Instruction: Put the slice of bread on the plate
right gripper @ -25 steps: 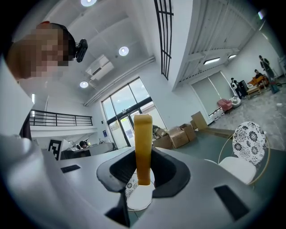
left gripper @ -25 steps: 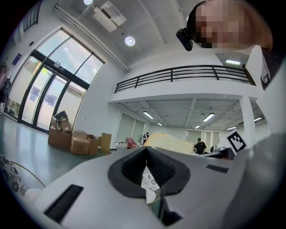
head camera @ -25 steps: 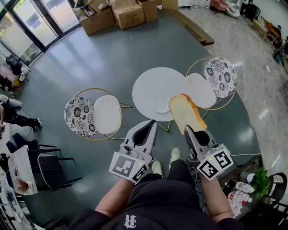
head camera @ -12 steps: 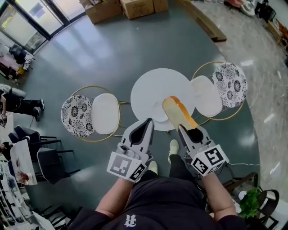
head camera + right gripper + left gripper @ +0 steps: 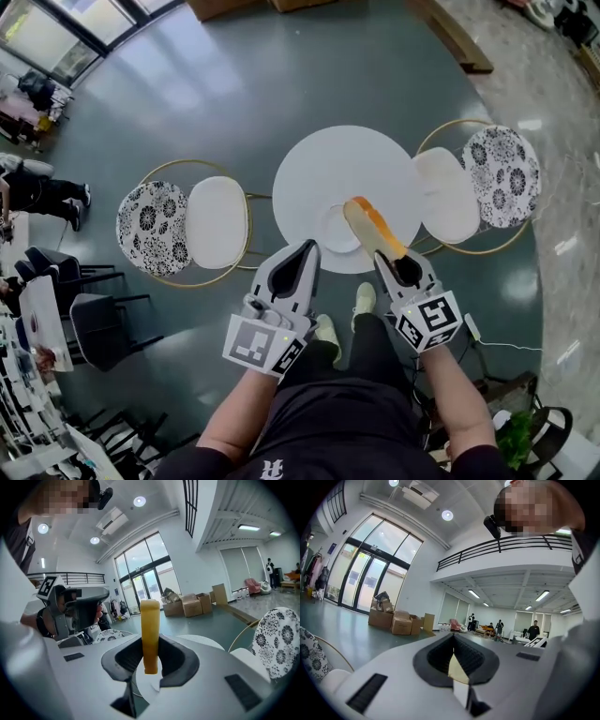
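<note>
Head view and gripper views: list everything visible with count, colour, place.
slice of bread: one, tan, held on edge above the plate.
plate: one, white, on the table's near side.
round table: one, white, centre.
chairs: two, white seats, patterned backs, flanking the table.
cardboard boxes: several, brown, far floor.
people: several, dark clothes, background.
left hand-held gripper: one, grey, shut, empty.
right hand-held gripper: one, grey, shut on the bread.
</note>
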A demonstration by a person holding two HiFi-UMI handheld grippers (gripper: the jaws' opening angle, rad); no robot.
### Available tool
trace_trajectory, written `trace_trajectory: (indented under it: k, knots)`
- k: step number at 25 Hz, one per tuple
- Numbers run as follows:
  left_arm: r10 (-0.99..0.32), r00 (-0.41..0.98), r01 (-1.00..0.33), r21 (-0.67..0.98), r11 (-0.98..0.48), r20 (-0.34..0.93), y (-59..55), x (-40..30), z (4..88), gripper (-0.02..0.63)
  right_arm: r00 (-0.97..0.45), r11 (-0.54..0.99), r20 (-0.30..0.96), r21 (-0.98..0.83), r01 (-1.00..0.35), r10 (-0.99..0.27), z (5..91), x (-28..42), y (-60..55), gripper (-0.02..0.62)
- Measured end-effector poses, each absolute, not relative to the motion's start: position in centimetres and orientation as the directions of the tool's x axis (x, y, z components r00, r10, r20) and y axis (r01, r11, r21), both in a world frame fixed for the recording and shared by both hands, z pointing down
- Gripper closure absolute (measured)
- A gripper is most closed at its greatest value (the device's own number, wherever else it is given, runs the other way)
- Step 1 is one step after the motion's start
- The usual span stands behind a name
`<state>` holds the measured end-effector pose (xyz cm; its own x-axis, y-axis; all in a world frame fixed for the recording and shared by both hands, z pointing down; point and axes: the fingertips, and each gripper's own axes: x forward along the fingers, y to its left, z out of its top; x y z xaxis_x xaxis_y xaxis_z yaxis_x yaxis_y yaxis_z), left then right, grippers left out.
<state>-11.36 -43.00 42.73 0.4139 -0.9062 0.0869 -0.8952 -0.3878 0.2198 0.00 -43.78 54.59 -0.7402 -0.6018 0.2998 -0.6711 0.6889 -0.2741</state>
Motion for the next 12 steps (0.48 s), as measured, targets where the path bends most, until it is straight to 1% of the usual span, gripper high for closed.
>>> trace_trajectory:
  k: [2, 7, 12]
  knots:
    - [-0.908, 0.407, -0.898, 0.222, -0.379, 0.098, -43.4, -11.7, 45.2, 0.600, -0.734, 0.702, 0.320, -0.230, -0.674, -0.600, 57.5, -0.4, -44.5, 0.506]
    - [-0.911, 0.399, -0.901, 0.229, -0.369, 0.102, -44.5, -12.2, 50.1, 0.600, -0.701, 0.747, 0.376, -0.036, -0.664, -0.606, 63.7, -1.3, -46.8, 0.506]
    - [-0.910, 0.402, -0.898, 0.241, -0.369, 0.103, -45.4, -12.5, 53.8, 0.600, -0.677, 0.786, 0.417, 0.190, -0.588, -0.607, 68.5, -3.1, -48.2, 0.506]
